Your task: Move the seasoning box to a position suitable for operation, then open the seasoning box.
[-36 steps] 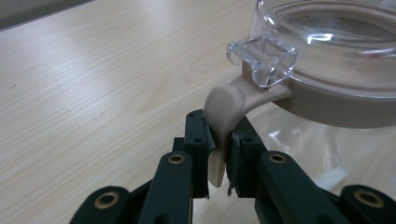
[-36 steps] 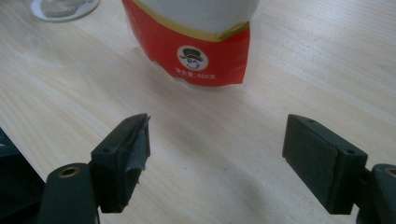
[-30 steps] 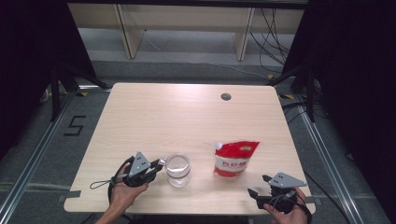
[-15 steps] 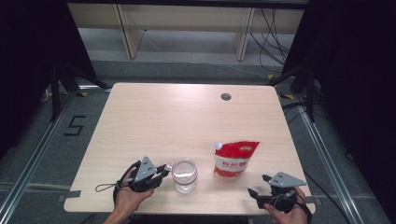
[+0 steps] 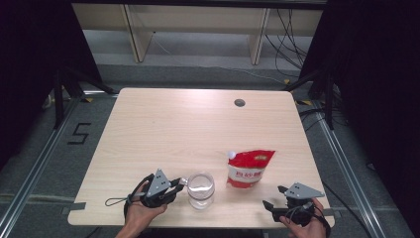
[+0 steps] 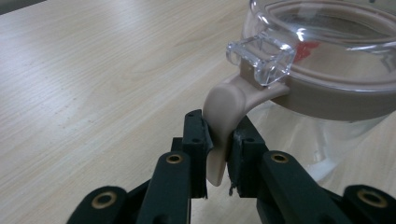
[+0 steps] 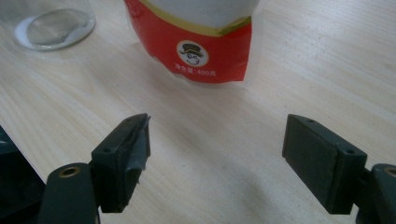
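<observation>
A clear glass jar with a beige collar and a clear clasp stands near the table's front edge. Its beige tab hangs from the collar, and my left gripper is shut on that tab. In the high view the left gripper sits just left of the jar. A red and white spouted pouch lies flat to the jar's right. My right gripper rests open on the table in front of the pouch, nothing between its jaws; the right gripper is at the front right.
The wooden table has a round cable hole at the back right. Beyond the far edge stand shelf legs and loose cables on the floor. A floor mark reads 5 to the table's left.
My left gripper has slid right along the front edge, and the jar has shifted right with it. The right gripper and the pouch have stayed in place.
</observation>
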`<state>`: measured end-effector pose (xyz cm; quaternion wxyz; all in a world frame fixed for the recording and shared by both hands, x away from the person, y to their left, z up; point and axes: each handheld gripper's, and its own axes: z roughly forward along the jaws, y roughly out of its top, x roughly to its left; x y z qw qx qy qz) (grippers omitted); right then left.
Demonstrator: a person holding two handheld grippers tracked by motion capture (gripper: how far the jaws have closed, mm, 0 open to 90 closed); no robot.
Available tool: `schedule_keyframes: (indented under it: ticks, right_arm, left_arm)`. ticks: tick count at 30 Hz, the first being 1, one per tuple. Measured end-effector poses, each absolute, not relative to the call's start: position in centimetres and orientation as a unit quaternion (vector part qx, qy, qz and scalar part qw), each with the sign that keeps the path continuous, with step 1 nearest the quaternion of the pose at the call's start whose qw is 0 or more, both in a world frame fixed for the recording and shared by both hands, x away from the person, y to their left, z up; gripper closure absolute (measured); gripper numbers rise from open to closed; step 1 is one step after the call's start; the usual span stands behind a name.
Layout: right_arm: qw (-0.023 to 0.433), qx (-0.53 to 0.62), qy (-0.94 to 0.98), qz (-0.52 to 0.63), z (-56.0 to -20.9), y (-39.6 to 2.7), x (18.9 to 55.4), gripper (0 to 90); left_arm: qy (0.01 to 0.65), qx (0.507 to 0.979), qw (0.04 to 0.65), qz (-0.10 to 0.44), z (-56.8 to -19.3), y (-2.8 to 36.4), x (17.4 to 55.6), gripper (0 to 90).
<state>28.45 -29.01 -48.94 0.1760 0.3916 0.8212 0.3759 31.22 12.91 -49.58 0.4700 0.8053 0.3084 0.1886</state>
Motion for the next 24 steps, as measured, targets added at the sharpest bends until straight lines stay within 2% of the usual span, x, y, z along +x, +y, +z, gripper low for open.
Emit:
schedule_keyframes:
  ticks: [5, 7, 9, 12, 17, 18, 24]
  right_arm:
    - [0.181, 0.387, 0.822, 0.377, -49.0, -29.0, 28.6, 24.2]
    - [0.168, 0.401, 0.820, 0.373, -48.9, -28.8, 28.4, 24.2]
    - [0.165, 0.405, 0.819, 0.373, -48.9, -28.7, 28.3, 24.2]
    - [0.167, 0.399, 0.819, 0.377, -49.0, -28.7, 28.4, 24.6]
    - [0.170, 0.397, 0.820, 0.376, -49.0, -28.8, 28.4, 24.4]
    - [0.175, 0.384, 0.826, 0.374, -49.0, -29.0, 28.6, 24.4]
    - [0.168, 0.389, 0.825, 0.374, -49.0, -29.1, 28.3, 24.3]
  left_arm:
    - [0.310, 0.804, 0.473, 0.184, -49.6, 12.8, 30.9, 78.1]
    - [0.305, 0.804, 0.477, 0.181, -49.6, 12.8, 31.0, 77.6]
    - [0.316, 0.798, 0.487, 0.161, -49.7, 12.9, 30.9, 75.2]
    - [0.307, 0.806, 0.484, 0.150, -49.6, 13.2, 31.1, 60.5]
    - [0.308, 0.812, 0.475, 0.139, -49.5, 13.9, 31.0, 46.0]
    - [0.307, 0.812, 0.477, 0.134, -49.4, 14.0, 31.0, 40.9]
    - [0.299, 0.820, 0.471, 0.127, -48.4, 14.4, 30.7, 30.7]
